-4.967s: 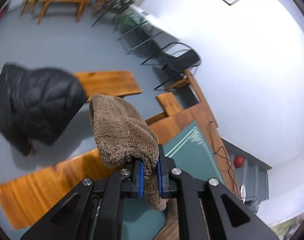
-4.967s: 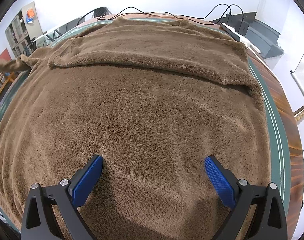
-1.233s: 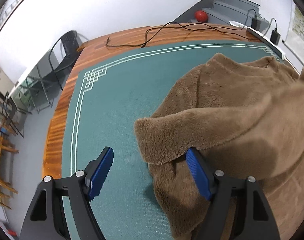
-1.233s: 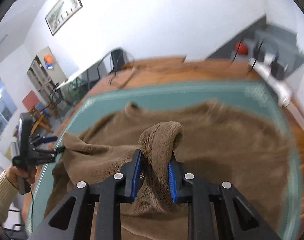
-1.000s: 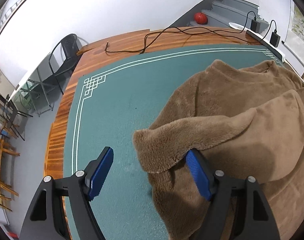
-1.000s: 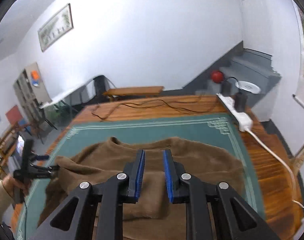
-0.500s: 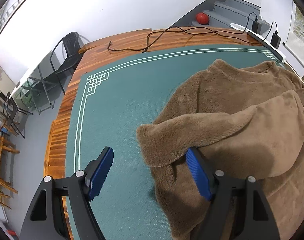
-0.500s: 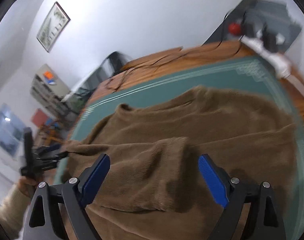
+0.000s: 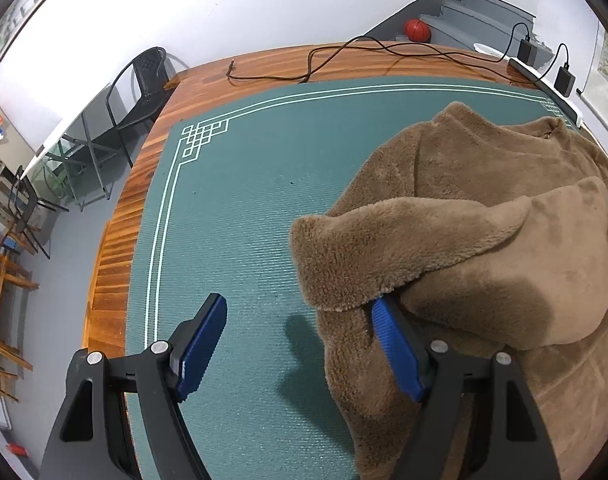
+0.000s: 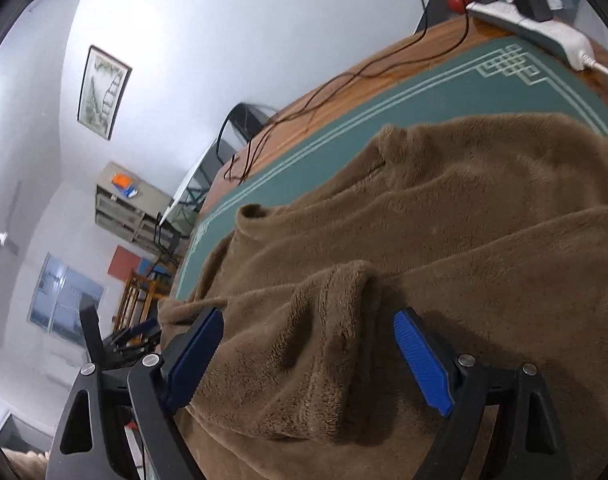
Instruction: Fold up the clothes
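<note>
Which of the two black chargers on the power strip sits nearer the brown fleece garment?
The nearer black charger, at the strip's end closest to the brown fleece garment. The other charger is plugged further back on the power strip.

A wooden table (image 9: 264,60) is carrying a green mat (image 9: 264,184) with a white line border. A brown fleece garment (image 9: 504,184) is lying on the mat. A black cable (image 9: 344,46) and a white power strip (image 10: 544,28) are resting on the bare wood.
</note>
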`<state>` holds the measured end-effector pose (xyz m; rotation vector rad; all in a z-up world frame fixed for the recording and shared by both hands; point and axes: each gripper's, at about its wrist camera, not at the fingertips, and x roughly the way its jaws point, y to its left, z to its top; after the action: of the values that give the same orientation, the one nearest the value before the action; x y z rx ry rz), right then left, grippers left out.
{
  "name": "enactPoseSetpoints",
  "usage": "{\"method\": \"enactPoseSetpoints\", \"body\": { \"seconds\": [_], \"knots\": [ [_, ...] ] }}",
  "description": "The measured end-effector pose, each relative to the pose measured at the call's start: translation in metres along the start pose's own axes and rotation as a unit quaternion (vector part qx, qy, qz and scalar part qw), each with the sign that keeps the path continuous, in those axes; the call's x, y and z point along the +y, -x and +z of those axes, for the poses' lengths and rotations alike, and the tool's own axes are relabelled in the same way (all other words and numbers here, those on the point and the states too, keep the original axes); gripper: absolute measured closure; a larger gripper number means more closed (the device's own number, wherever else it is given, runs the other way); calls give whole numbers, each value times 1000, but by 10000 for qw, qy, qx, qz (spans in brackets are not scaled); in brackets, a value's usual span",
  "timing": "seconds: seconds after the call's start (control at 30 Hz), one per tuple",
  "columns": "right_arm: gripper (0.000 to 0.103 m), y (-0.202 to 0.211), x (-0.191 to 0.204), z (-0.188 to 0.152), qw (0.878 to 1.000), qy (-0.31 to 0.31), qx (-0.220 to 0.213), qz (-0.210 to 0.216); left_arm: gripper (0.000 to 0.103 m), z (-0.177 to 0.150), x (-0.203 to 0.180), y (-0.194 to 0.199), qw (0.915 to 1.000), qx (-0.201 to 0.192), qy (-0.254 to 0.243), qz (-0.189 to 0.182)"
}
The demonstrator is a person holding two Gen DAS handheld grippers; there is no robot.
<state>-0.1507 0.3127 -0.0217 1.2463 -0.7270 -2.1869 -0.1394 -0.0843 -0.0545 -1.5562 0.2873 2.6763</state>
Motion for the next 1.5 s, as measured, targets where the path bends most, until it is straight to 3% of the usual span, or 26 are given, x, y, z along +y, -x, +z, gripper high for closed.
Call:
{"method": "enactPoseSetpoints", "body": {
  "seconds": [0.2,0.3,0.4,0.53,0.57,0.6,0.67,0.77,0.97,1.17,1.33,1.5],
  "knots": [
    [13,-18,36,3,9930,648,327,937,24,1,-2,-2,10000,39,-7,17],
    [13,-38,41,6,9927,746,599,737,24,0,-2,-3,10000,62,21,5],
    [13,-56,24,11,9947,377,782,551,24,-1,-2,-3,10000,66,1,7],
    [14,-64,17,17,9943,112,742,761,24,-3,-1,-5,9999,88,-32,70],
    [20,-64,19,18,9939,137,759,784,24,-3,0,-5,9999,94,-24,83],
    [48,-64,21,17,9936,170,779,797,24,-2,2,-5,9999,94,4,91],
    [90,-61,24,16,9940,187,751,769,24,-1,4,-5,9999,94,60,105],
    [90,-40,39,15,9952,323,400,827,24,3,8,-3,9998,55,122,112],
    [95,43,77,15,9870,485,-610,1406,24,16,13,4,9993,-162,283,208],
    [95,100,88,6,9835,463,-1148,1322,21,34,4,10,9989,-375,257,81],
    [95,128,70,-2,9854,190,-1409,933,21,49,-10,10,9989,-453,100,-14],
    [94,108,37,-5,9943,-75,-1057,-69,21,47,-24,-1,9994,-294,-148,90]
  ]
}}
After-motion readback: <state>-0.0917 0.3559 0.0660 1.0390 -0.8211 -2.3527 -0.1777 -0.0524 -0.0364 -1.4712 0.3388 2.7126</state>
